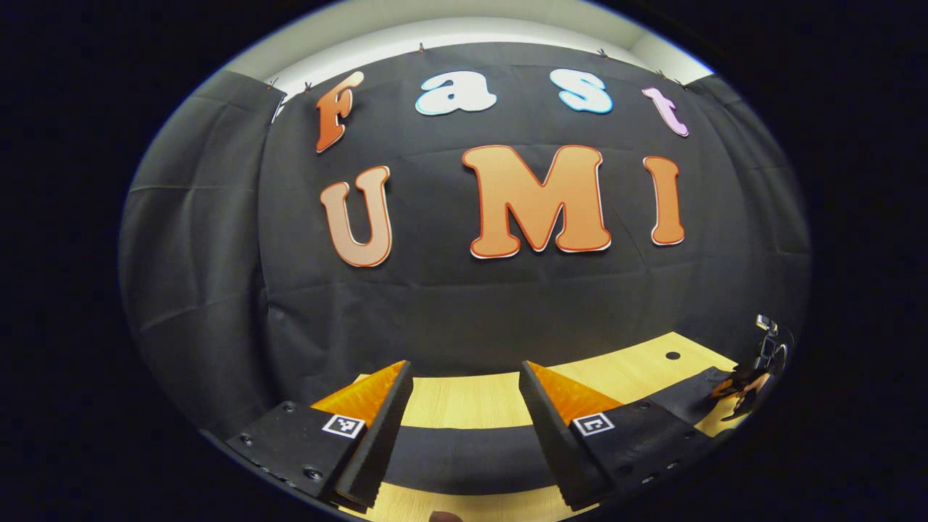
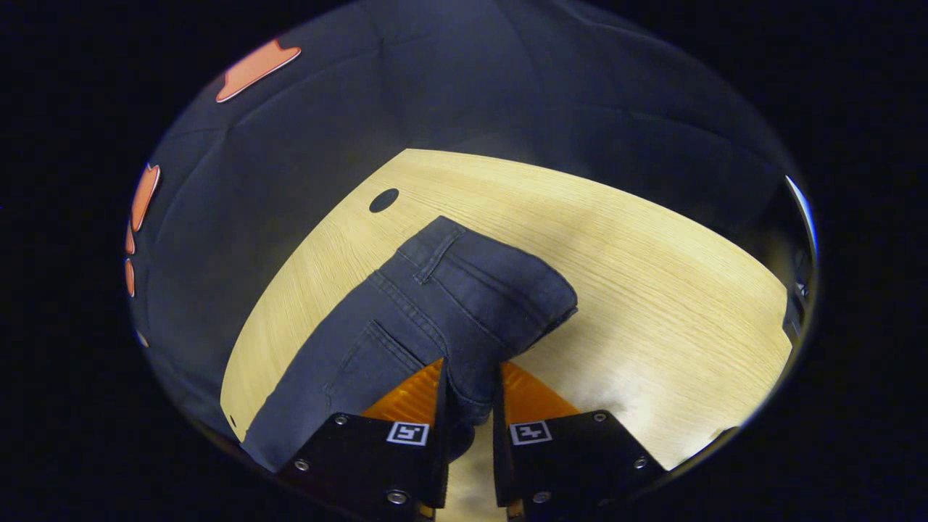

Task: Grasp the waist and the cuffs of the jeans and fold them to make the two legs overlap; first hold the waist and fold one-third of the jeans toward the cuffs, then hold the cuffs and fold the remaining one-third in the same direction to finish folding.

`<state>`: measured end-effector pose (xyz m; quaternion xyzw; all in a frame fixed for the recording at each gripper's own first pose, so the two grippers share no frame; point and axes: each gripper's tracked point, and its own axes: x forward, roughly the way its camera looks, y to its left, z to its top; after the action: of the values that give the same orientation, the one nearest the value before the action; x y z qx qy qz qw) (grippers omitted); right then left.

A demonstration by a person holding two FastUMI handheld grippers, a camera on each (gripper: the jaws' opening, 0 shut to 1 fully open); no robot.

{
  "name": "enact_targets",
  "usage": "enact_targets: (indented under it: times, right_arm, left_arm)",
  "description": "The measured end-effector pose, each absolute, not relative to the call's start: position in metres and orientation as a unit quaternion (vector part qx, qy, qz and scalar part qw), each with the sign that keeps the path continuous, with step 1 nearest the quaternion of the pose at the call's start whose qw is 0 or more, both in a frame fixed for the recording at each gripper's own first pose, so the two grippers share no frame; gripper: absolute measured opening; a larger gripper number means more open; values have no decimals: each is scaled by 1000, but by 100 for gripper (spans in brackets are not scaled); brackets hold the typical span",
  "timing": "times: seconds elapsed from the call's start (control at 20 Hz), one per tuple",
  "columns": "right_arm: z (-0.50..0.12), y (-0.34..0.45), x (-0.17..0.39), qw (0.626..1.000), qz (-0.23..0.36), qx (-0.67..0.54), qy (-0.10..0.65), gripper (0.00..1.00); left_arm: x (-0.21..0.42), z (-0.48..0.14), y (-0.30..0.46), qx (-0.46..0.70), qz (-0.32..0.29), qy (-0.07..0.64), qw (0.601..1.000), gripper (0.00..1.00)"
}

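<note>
Evenly lit from above in both views, no blur. Strong fisheye bending toward the edges, straight lines curved. Soft pale glare on the bench (image 2: 652, 290) in the right gripper view, faint shadow beside the jeans (image 2: 464, 304). Dark cloth wall (image 1: 217, 239) dim, folds barely readable. Focus sharp throughout.

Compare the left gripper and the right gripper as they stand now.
The left gripper is spread wide and holds nothing; the right gripper is pinched on the dark denim jeans. The left faces the booth wall; the right tilts down at the light wooden table.
</note>
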<state>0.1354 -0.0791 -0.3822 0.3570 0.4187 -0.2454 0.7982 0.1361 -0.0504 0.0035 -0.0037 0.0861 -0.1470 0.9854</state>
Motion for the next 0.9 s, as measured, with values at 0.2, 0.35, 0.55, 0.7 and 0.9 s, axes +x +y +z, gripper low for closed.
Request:
enact_targets:
  times: [0.2,0.35,0.55,0.7,0.9]
  right_arm:
    - [-349,-82,136,823,-237,344,386,26]
    - [-321,-77,133,849,-236,301,364,26]
    - [-273,-59,137,880,-228,252,333,26]
    - [-235,-40,136,899,-215,216,315,26]
    - [-188,0,145,922,-189,168,293,26]
  left_arm:
    - [134,5,-50,-14,-163,80,983,89]
    - [135,1,-44,-22,-178,81,980,89]
    - [141,-5,-23,-34,-186,81,979,89]
    - [143,-5,-3,-48,-188,78,978,88]
    - [148,-17,25,-65,-184,91,977,88]
